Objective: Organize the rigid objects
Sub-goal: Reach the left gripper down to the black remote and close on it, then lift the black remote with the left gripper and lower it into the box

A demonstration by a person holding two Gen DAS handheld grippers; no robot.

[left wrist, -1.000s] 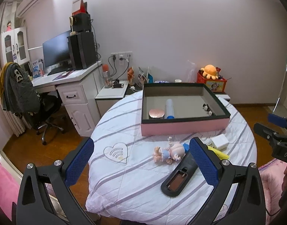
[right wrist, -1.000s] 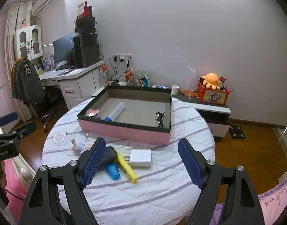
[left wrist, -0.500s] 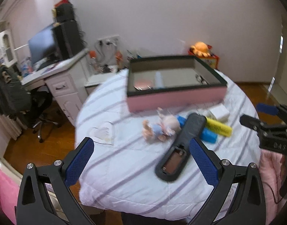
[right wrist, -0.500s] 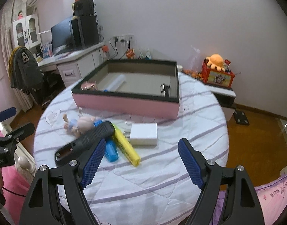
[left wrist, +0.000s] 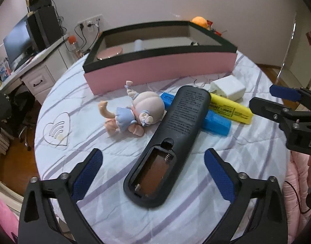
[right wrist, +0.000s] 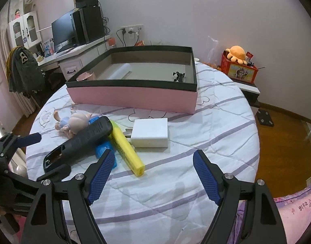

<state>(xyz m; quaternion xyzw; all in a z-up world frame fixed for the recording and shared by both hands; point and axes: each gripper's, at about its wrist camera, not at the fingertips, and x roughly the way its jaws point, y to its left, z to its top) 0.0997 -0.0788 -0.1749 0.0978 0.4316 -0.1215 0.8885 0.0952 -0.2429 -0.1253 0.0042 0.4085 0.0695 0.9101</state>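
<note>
Remote control [left wrist: 171, 138], battery bay exposed, on the quilted bench before the pink box [left wrist: 161, 69], upper end overlying blue bar [left wrist: 214, 120]; long axis running between left gripper [left wrist: 153, 174] jaws, spread wide. Right gripper [right wrist: 153, 179] likewise open, empty, farther off.

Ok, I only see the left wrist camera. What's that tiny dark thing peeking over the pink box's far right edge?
Observer: The right wrist view shows a small black and silver toy lying inside the pink box, near its right wall.
Operator: Is the right gripper holding anything?
Observer: No. The right gripper is open and empty, with the white charger lying just ahead of it.
Operator: What's the orange blob behind the box?
Observer: An orange octopus plush sitting on top of a red crate.
</note>
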